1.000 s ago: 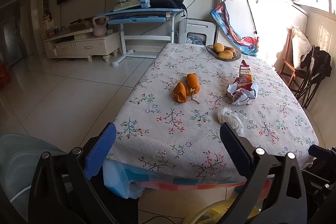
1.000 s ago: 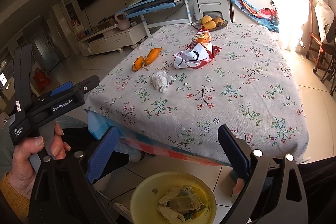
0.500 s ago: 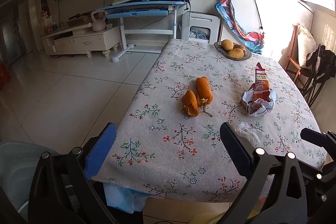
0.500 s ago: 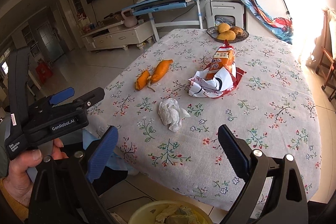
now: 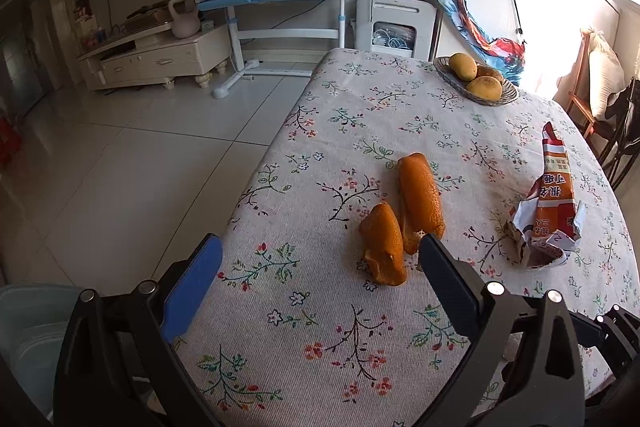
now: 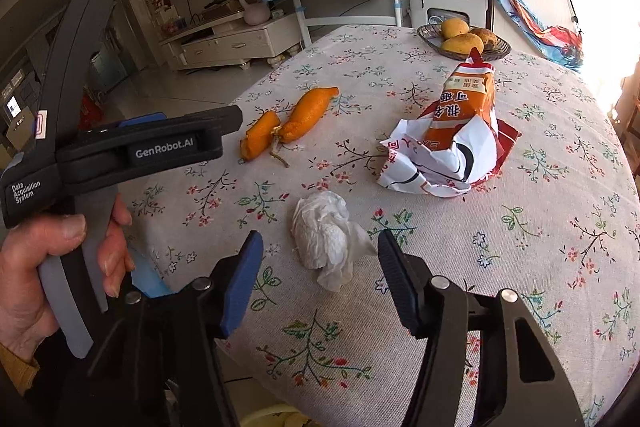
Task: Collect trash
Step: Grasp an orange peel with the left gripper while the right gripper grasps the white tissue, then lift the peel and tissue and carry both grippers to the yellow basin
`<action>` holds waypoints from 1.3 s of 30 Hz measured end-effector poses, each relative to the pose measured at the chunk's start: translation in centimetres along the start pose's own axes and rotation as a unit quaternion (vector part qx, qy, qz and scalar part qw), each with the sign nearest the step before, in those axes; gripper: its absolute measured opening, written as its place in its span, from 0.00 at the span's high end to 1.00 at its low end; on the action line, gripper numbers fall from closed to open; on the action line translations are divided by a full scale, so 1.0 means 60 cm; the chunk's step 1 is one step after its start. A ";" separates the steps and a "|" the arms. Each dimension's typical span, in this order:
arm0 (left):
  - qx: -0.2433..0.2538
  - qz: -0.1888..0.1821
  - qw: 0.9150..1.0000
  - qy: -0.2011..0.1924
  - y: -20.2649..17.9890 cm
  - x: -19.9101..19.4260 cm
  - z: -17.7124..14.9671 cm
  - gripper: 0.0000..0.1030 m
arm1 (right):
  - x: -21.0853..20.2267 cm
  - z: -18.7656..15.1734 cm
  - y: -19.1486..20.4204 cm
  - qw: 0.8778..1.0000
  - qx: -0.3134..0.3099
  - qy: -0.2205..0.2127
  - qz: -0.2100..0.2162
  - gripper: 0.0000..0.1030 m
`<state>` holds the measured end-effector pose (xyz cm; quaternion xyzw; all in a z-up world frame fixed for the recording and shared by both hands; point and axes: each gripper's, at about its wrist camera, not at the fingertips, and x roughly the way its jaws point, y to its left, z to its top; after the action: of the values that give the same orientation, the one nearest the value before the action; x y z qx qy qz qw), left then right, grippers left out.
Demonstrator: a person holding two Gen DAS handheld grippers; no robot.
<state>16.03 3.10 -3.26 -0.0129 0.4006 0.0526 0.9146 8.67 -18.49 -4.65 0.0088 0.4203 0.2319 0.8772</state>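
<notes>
Holding both grippers spread apart, I have my right gripper point(image 6: 320, 267) beside the crumpled tissue point(image 6: 324, 239), my left gripper point(image 5: 320, 275) near the orange peels point(image 5: 404, 219).

The right gripper point(image 6: 320, 259) hangs wide open just before a crumpled tissue point(image 6: 326, 235) on the table point(image 6: 540, 227).

On the table point(image 6: 540, 227), the crumpled tissue point(image 6: 326, 233) lies nearest the front edge. Behind it to the left lie two peel pieces point(image 6: 294, 121), touching; behind it to the right, the snack wrapper point(image 6: 452, 143). The fruit basket point(image 6: 466, 41) sits at the far edge.
</notes>
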 end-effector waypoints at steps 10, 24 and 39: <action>0.026 0.001 0.999 0.040 -0.026 0.053 0.009 0.26 | 0.012 0.006 -0.009 1.000 0.001 0.007 -0.004 0.62; 0.029 -0.047 0.998 0.042 -0.023 0.050 0.006 0.83 | 0.003 0.002 -0.028 1.000 0.026 0.004 0.010 0.79; 0.029 -0.096 0.995 -0.023 -0.021 -0.049 -0.026 0.85 | -0.032 0.000 -0.030 0.998 0.042 -0.021 0.036 0.80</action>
<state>13.05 1.50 -2.16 -0.0233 0.3773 -0.0468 0.9246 8.32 -20.87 -3.61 0.0658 0.4106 0.2453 0.8757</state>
